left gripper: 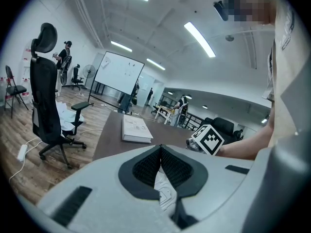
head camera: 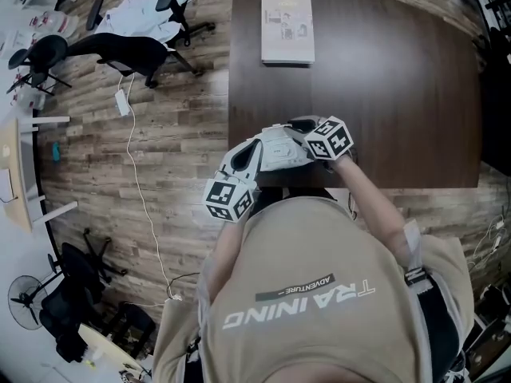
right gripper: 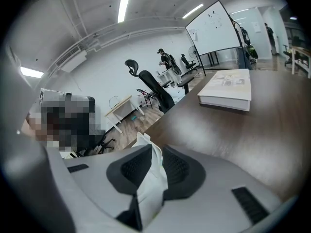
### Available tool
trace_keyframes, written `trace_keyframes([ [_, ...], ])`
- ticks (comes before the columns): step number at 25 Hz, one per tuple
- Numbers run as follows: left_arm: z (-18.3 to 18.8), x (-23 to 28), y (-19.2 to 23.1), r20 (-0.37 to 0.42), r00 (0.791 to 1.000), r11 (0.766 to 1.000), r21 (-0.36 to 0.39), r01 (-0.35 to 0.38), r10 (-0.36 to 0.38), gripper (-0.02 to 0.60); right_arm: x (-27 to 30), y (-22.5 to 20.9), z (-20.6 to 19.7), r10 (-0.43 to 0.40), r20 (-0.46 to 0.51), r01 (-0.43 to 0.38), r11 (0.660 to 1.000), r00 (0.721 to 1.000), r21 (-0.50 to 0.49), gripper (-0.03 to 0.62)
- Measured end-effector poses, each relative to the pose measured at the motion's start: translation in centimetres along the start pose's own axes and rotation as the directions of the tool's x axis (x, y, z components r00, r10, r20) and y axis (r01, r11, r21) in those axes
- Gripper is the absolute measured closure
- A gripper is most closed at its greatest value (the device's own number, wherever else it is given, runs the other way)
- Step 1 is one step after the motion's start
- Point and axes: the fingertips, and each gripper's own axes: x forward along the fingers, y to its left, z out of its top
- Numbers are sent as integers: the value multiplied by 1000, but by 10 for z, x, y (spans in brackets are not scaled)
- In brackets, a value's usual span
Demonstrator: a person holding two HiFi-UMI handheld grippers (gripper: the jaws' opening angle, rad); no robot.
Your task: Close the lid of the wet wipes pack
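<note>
The white wet wipes pack (head camera: 281, 151) is held over the near edge of the dark brown table (head camera: 399, 94), close to my chest. My left gripper (head camera: 257, 156) is shut on its left end. In the left gripper view, printed white film of the pack (left gripper: 164, 191) is pinched between the ribbed pads (left gripper: 146, 166). My right gripper (head camera: 303, 134) is shut on the right end; a crumpled white edge of the pack (right gripper: 151, 171) stands up between its jaws. The pack's lid is hidden in every view.
A white book (head camera: 287, 28) lies at the table's far side, also seen as the book (left gripper: 136, 129) and the book (right gripper: 227, 89). Black office chairs (head camera: 120, 50) and a white cable (head camera: 137, 174) are on the wood floor to the left.
</note>
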Motion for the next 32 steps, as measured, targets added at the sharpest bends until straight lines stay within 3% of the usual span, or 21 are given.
trace_keyframes([
  [9,3,-25,-9,30,1000,1000,2,-1,1,572,-22,25,-11,-31,-1,31,999,1000,-30,523],
  [21,14,-31,-12,68,998,1000,0,18,-18,572,-36,54,-29,-68,-106,37,960,992,-278,523],
  [26,16,-35,-8,79,997,1000,-11,15,-14,572,-37,61,-43,-93,-177,19,925,980,-379,523],
  [32,13,-37,-6,72,997,999,-20,29,-28,572,-40,64,-51,-109,-209,19,920,972,-392,523],
])
